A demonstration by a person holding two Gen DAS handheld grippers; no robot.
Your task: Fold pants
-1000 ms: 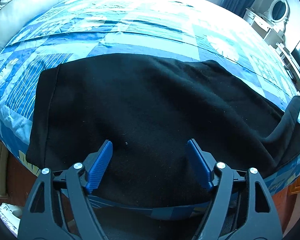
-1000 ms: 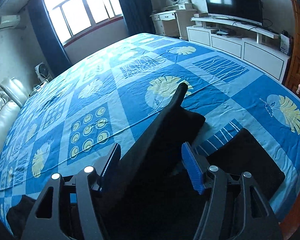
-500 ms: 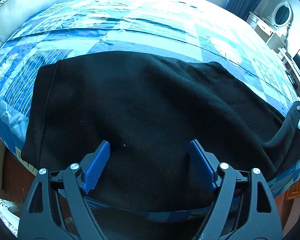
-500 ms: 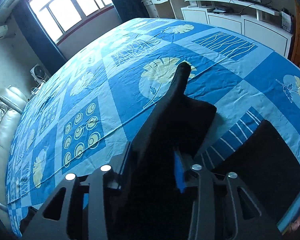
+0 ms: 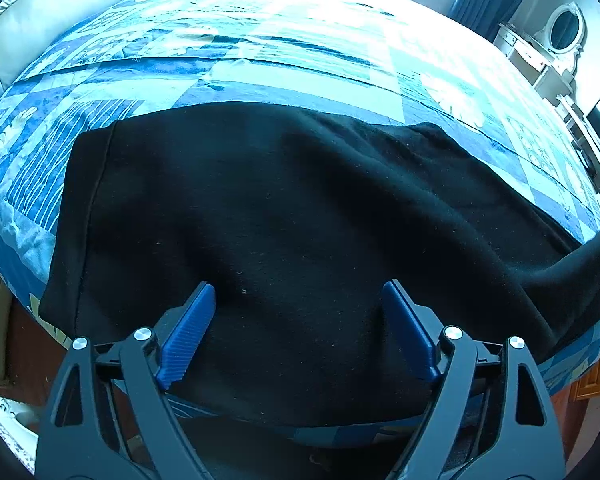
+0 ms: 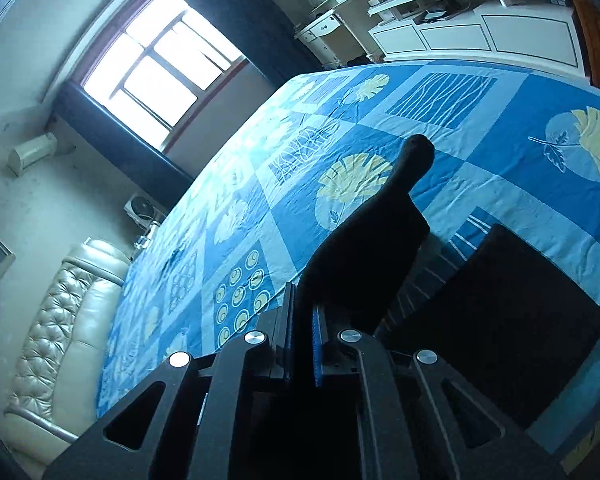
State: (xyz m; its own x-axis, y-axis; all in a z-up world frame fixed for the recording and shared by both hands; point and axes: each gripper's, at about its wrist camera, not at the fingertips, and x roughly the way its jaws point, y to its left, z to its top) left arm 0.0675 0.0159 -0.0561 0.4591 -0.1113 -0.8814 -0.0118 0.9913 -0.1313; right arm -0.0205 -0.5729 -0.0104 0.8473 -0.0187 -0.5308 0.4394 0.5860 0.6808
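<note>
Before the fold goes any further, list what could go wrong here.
1. The right hand-held gripper is closing on only a narrow raised ridge of the black fleece pants; that small bite may slip out when pulled.
2. The left hand-held gripper is opening above the cloth and pins nothing, so the whole garment might drag across the blue patterned bedspread.
3. The pants' near edge lies at the bed's edge and could slide off.

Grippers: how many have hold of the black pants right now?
1. The right gripper is closing on a raised fold of the black pants. The left gripper hangs open above the cloth, gripping nothing.
</note>
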